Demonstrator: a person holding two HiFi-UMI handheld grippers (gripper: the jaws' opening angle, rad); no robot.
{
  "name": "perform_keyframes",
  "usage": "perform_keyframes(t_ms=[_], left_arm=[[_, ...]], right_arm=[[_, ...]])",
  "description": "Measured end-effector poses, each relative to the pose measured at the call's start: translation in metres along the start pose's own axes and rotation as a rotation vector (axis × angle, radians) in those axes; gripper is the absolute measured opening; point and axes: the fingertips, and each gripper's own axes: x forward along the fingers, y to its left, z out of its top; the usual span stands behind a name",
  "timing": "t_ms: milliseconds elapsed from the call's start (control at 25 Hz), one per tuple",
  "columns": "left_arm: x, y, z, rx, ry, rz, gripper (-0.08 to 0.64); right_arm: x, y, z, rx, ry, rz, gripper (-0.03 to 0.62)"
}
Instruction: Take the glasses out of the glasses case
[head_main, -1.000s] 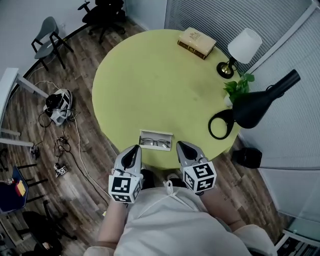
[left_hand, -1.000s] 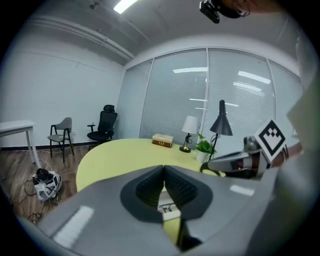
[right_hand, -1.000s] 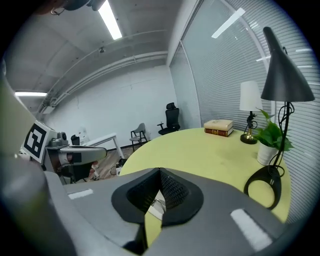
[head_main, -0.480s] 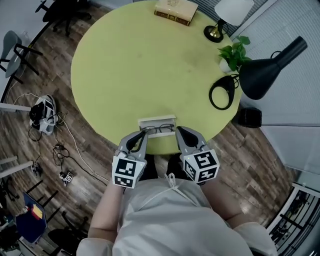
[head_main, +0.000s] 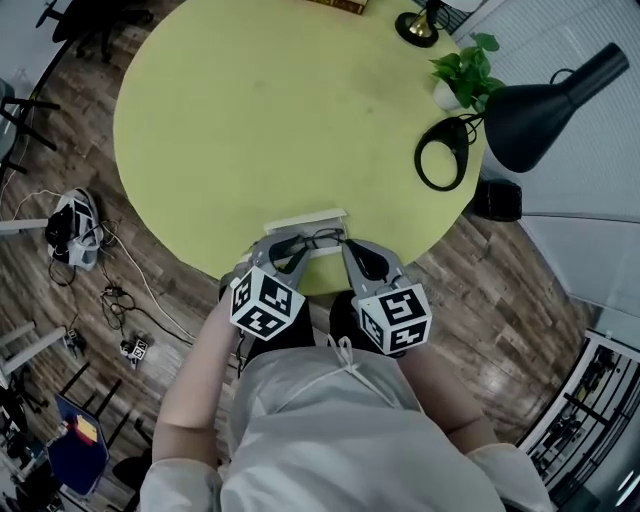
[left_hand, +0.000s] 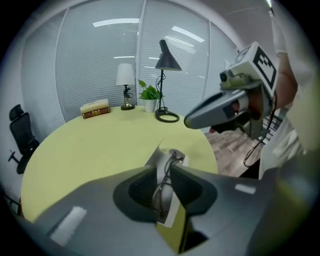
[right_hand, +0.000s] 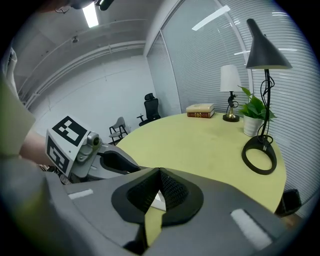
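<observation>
Round yellow-green counter (head_main: 260, 120), frame centre. Black desk lamp (head_main: 545, 95) on a ring base, upper right. Potted plant (head_main: 460, 72) just beside it. White-shade table lamp (left_hand: 125, 82) and book (left_hand: 95, 109), far edge. Cables (head_main: 110, 295) on the wood floor (head_main: 520, 300), left.

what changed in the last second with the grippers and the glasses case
Both grippers moved forward from the table's near edge to the glasses case. The left gripper went in over it, and its jaws are now closed on the glasses. The right gripper, jaws together and empty, came up to the case's right end. The case, the table, the black lamp and the plant stayed put.
</observation>
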Motion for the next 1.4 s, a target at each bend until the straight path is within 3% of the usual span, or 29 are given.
perform_keyframes(t_ms=[320,600,800,1040,1160,1400], left_arm=[[0.039,-0.009,-0.008,0.167,0.138,-0.093,0.086],[0.056,-0.013,-0.014,0.252,0.186,-0.12,0.052],[0.06,-0.018,-0.017,0.361,0.221,-0.128,0.027],[0.06,-0.02,-0.02,0.433,0.237,-0.169,0.017],[0.06,-0.021,-0.019,0.426,0.247,-0.182,0.017],[0.055,-0.016,-0.014,0.467,0.234,-0.128,0.015]], right_arm=[[0.003,-0.02,-0.005,0.016,-0.036,0.014,0.0],[0.002,-0.028,-0.013,0.024,-0.015,0.012,0.0],[0.0,-0.033,-0.018,0.023,0.003,0.004,0.0],[-0.004,-0.033,-0.017,0.016,0.005,0.006,0.0],[-0.007,-0.033,-0.015,0.013,0.001,0.006,0.0],[-0.017,-0.033,-0.01,0.0,-0.009,0.002,0.0]])
